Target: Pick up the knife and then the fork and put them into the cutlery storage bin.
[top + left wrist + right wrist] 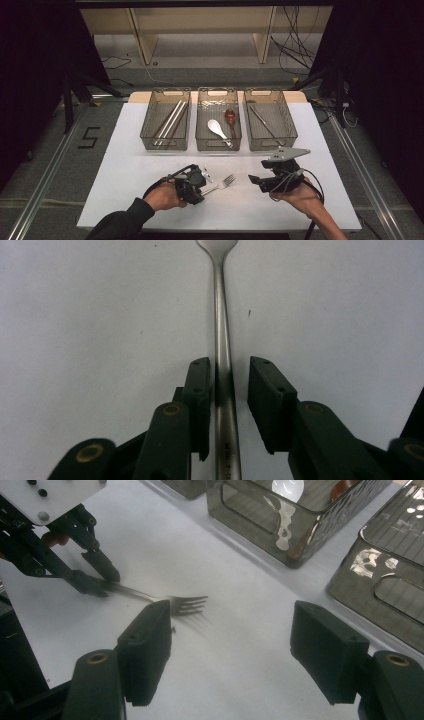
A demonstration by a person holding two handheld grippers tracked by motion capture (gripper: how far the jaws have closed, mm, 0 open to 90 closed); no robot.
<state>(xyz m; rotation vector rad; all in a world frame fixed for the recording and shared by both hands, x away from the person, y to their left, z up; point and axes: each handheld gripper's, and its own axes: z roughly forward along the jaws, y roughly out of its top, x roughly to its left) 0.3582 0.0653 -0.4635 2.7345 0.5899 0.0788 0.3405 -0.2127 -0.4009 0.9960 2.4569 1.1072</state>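
A metal fork (223, 182) lies flat on the white table (150, 170), tines pointing toward the right. My left gripper (204, 183) sits low over its handle. In the left gripper view the handle (220, 325) runs between the jaws of that gripper (230, 375). One pad is close against the handle and the other stands off it with a clear gap, so the jaws are open around it. My right gripper (255, 181) hovers to the right of the fork, open and with nothing in it (232, 630). It looks at the fork's tines (187, 604) and the left gripper (102, 580).
Three clear bins stand in a row at the back. The left bin (165, 137) holds chopsticks, the middle bin (218, 142) a white spoon (216, 127) and a brown spoon (230, 118), and the right bin (272, 140) a dark utensil. The table's front edge is near my hands.
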